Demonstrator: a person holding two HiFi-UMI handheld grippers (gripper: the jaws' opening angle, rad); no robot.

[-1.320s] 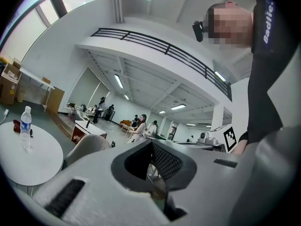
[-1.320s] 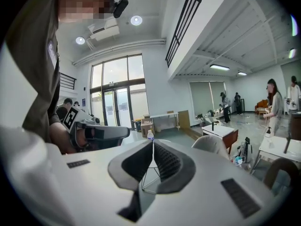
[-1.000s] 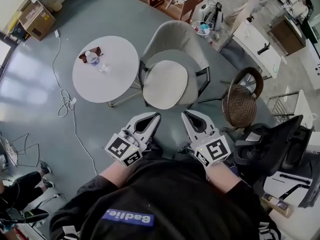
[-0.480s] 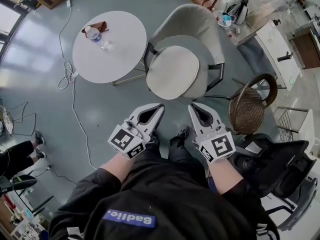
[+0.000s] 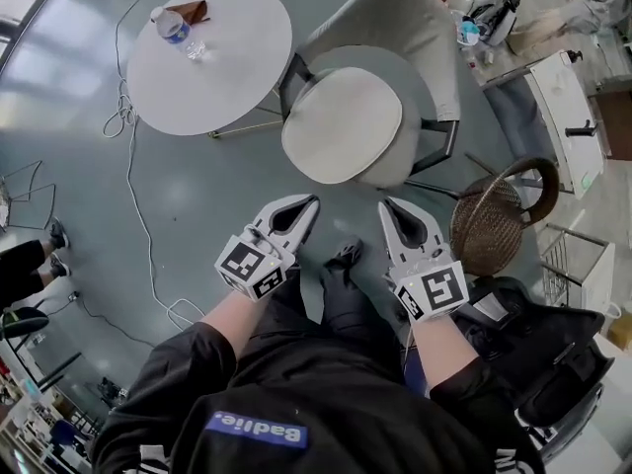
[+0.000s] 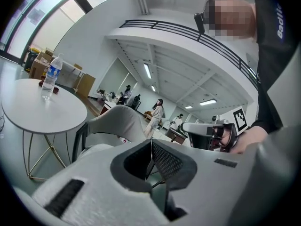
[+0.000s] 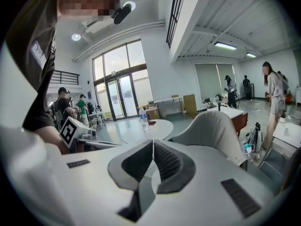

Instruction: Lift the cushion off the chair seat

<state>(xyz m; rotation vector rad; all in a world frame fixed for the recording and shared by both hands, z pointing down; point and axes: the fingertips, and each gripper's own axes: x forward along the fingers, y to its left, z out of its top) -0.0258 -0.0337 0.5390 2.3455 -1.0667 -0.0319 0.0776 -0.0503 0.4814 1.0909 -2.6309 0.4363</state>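
In the head view the pale cushion (image 5: 341, 124) lies flat on the seat of the grey chair (image 5: 400, 23), to the right of the round table (image 5: 212, 62). The left gripper (image 5: 310, 203) and right gripper (image 5: 387, 206) hang side by side over the floor on the near side. Both are well apart from the cushion and point toward its near edge.

In the left gripper view the jaws are pressed together with nothing between them. The chair shows beyond the tips, and the table with a water bottle (image 6: 51, 76) stands to the left.

In the right gripper view the jaws also meet at the tips and hold nothing. The chair back rises beyond them to the right.

This looks like the approach. To do it well, both pairs of jaws should open before reaching the cushion. They should then come in low at its near rim, one toward each side, so that one jaw slides under the soft edge. An even pinch and a level lift with both hands together should keep it from sagging or slipping.
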